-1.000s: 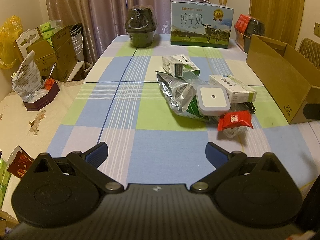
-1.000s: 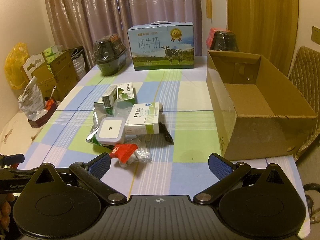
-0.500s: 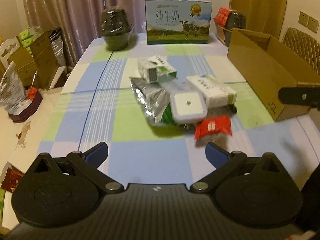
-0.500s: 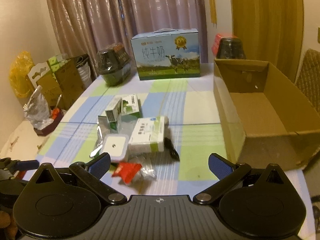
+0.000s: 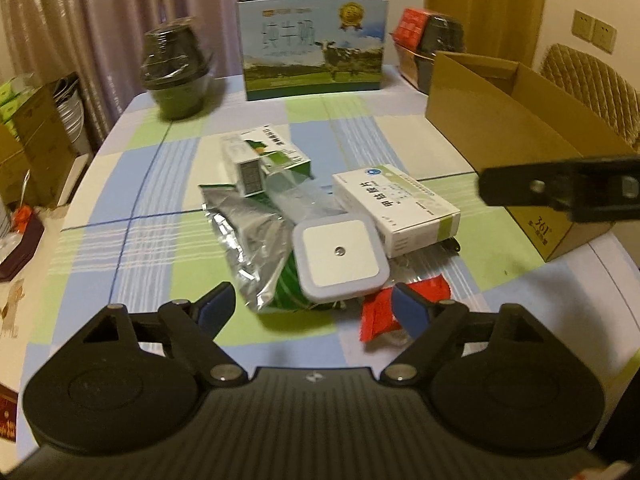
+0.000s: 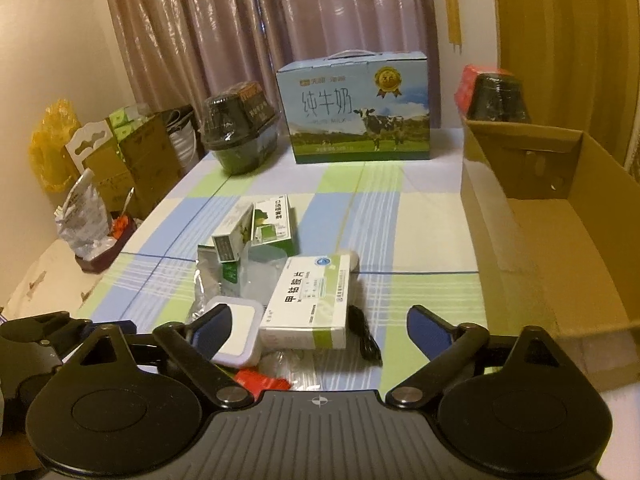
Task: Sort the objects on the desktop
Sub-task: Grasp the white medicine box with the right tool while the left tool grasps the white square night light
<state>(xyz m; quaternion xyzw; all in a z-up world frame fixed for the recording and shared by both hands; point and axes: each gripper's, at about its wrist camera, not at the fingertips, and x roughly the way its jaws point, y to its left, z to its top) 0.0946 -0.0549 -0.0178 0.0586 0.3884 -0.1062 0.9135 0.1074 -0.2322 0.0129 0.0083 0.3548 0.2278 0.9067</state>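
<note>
At lower centre of the left wrist view, the left tool [image 5: 314, 312] stands wide with jaws closing; the grey square puck [image 5: 340, 254] and the foil pouch [image 5: 250, 248] under it lie between the blue pads [image 5: 214, 310], untouched, while the right-hand pad overlaps the red packet [image 5: 400, 312]. Lower centre of the right wrist view, the right tool [image 6: 320, 330] also stands wide and closing, empty, framing the white medicine box [image 6: 310, 306], the black cable [image 6: 366, 340] at its right edge, and the puck [image 6: 236, 334] at left.

The task's things form one heap at mid-frame on the checked bench [image 5: 156, 216]: green carton [image 5: 264, 158] at the top, pouch beneath, puck and medicine box leaning on it, packet lowest. The open cardboard box [image 6: 568, 240], right of frame, is judged the likely destination.

Likely hazards:
- Both tools close over the same heap; the right tool shows as a dark bar at the right edge of the left view, so a collision seems possible.
- The puck rests tilted on slick foil; a pad may nudge it off instead of seating.
- The left tool's right pad may catch the packet along with the puck.
- Lifting the medicine box may drag the cable, if it lies partly under it.
- Any pull on the pouch would probably topple the carton.
</note>
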